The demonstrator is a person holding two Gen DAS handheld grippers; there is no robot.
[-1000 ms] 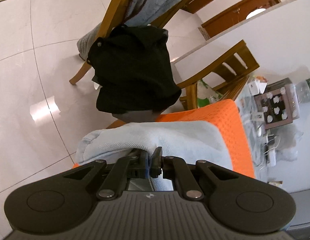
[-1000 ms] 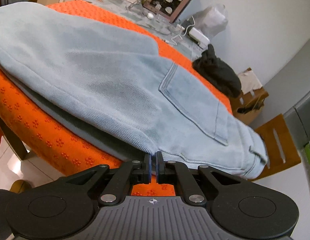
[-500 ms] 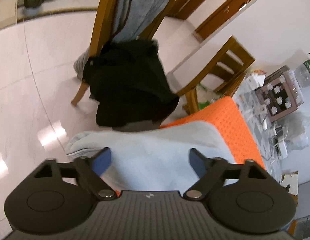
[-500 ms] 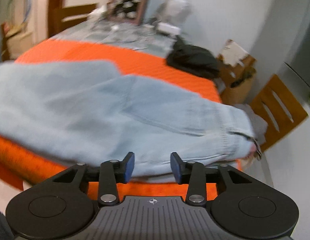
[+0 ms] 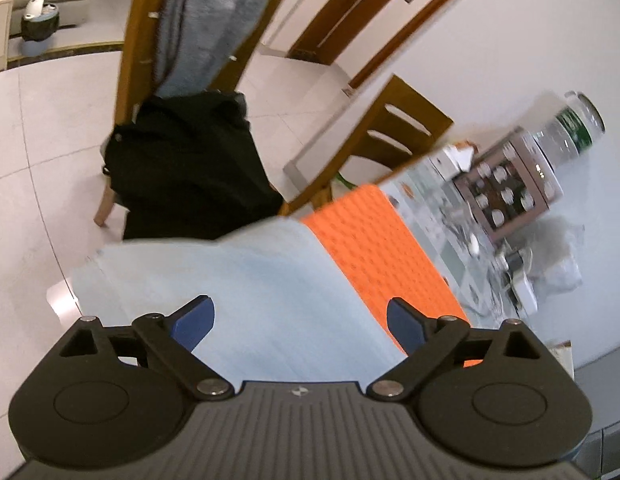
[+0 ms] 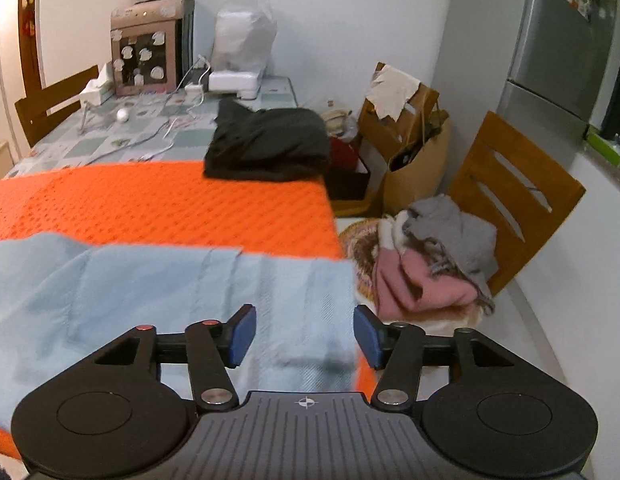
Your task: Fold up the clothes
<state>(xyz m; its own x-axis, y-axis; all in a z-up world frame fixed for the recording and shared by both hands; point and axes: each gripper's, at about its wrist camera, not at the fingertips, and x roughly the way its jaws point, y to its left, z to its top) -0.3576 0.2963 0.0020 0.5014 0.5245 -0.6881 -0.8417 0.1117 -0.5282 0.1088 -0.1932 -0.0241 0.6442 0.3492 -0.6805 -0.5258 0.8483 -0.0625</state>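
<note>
Light blue jeans (image 6: 157, 300) lying flat on the orange mat (image 6: 157, 204) on our worktop, our left gripper (image 5: 297, 322) fingers wide apart after just opening, nothing pinched, our right gripper (image 6: 305, 334) fingers partly apart, just opening too, above the jeans.

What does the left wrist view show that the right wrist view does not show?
Only the left wrist view shows the black garment hanging on a wooden chair, with a grey cloth over the chair's back.

Only the right wrist view shows the folded dark garment on the table, the pile of pink and grey clothes on another chair, and the refrigerator.

Both show the light blue jeans lying on the orange mat, and the patterned box further back.
</note>
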